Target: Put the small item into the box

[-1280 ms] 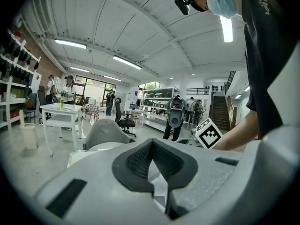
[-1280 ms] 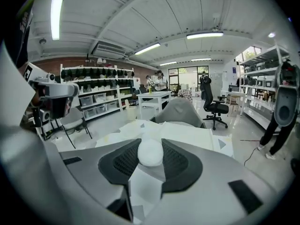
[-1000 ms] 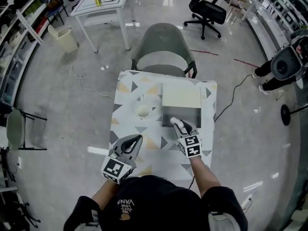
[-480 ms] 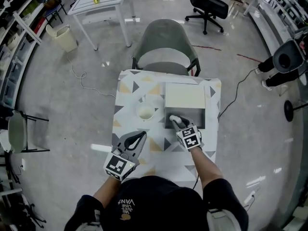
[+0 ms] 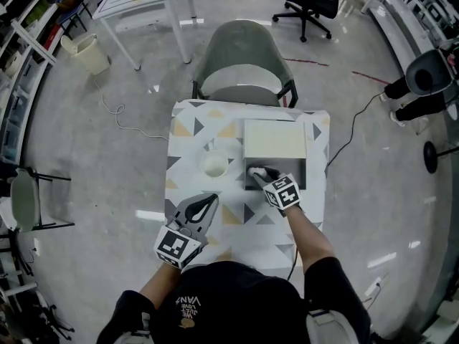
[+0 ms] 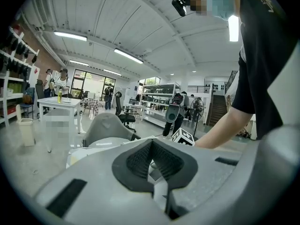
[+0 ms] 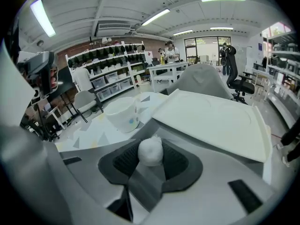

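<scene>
Two grippers show in the head view, your right gripper [image 5: 262, 172] over the open box [image 5: 294, 174] by the surface's right edge; the left gripper view shows the left gripper [image 6: 153, 146] with jaws pressed together, empty; the right gripper view shows jaws pinching the small item [image 7: 150, 151], so lower inside before releasing.

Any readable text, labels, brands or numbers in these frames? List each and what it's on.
"VANS": on the back of the person's black shirt, upside down in the head view; the smaller print beside it is too small to read.
Left tool and right tool: their cubes carry square black-and-white patterns only, no letters.
Cup: small blue mark, too blurred to read.
Small white ball: no print.
</scene>
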Available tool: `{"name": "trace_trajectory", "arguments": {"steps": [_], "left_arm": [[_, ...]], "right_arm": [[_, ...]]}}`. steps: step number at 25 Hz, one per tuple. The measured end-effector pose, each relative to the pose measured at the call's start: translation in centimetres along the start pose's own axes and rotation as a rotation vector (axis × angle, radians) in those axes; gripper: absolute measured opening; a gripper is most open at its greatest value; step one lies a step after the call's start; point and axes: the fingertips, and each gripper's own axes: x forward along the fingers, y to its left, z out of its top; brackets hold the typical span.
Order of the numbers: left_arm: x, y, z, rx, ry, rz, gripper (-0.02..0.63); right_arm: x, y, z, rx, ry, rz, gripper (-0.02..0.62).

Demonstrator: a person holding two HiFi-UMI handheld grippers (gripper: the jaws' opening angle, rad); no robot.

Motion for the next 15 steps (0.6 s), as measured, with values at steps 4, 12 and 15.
{"name": "trace_trajectory", "arguments": {"steps": [4, 12, 15], "left_arm": [[0.1, 0.0, -0.6, -0.015, 0.011, -0.006, 0.005], [0.1, 0.0, -0.9, -0.025, 0.021, -0.004, 0.005], [0.0, 0.0, -1.0, -0.024, 0.024, -0.002, 0.005]], "right_arm": [[0.4, -0.8, -0.5, 0.022, 0.026, 0.011, 0.132], [0.2, -2.5, -1.4, 0.056, 0.055, -0.048, 0.174], [0.1, -2.9, -1.5, 0.048, 0.069, -0.082, 0.186]]}}
